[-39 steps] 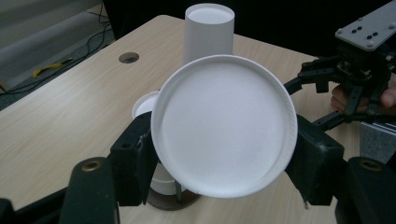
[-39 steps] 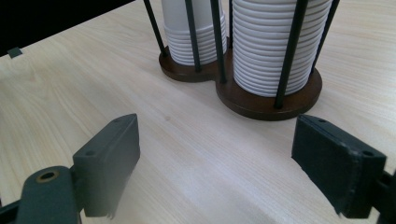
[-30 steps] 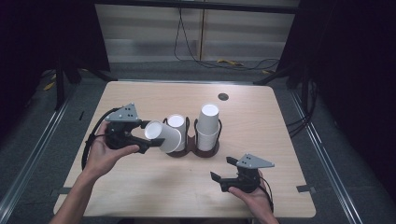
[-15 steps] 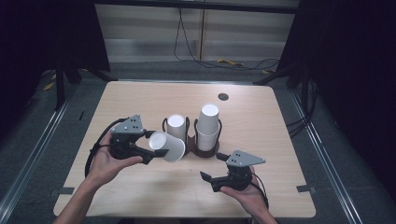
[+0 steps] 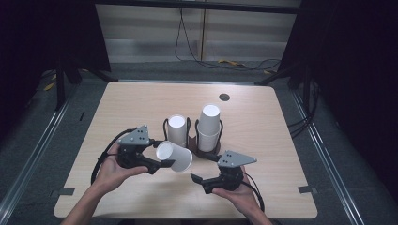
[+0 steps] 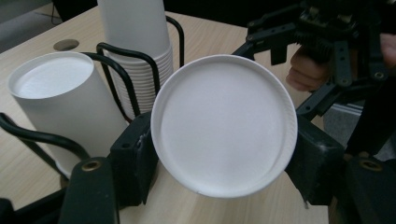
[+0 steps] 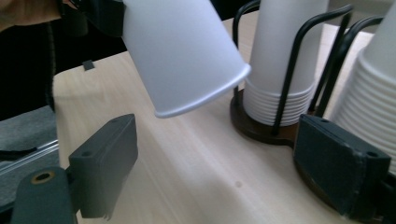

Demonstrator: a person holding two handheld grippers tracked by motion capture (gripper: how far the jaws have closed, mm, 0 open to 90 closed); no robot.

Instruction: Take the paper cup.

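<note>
Jaws of the left gripper [image 5: 162, 161] clamp a plain white paper cup [image 5: 174, 157], tipped sideways just in front of the cup rack [image 5: 195, 136]. Right gripper [image 5: 202, 178], low over the bench [image 5: 281, 140] near the rack, has just been opening its jaws wide, nothing between them.

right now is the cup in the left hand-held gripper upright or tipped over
Tipped. The paper cup lies sideways in the left hand-held gripper, clear of the table; its closed bottom faces that gripper's camera.

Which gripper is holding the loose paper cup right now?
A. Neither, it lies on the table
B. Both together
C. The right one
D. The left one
D: the left gripper has its jaws shut on the cup, tilted above the table; the right gripper is open and apart.
</note>
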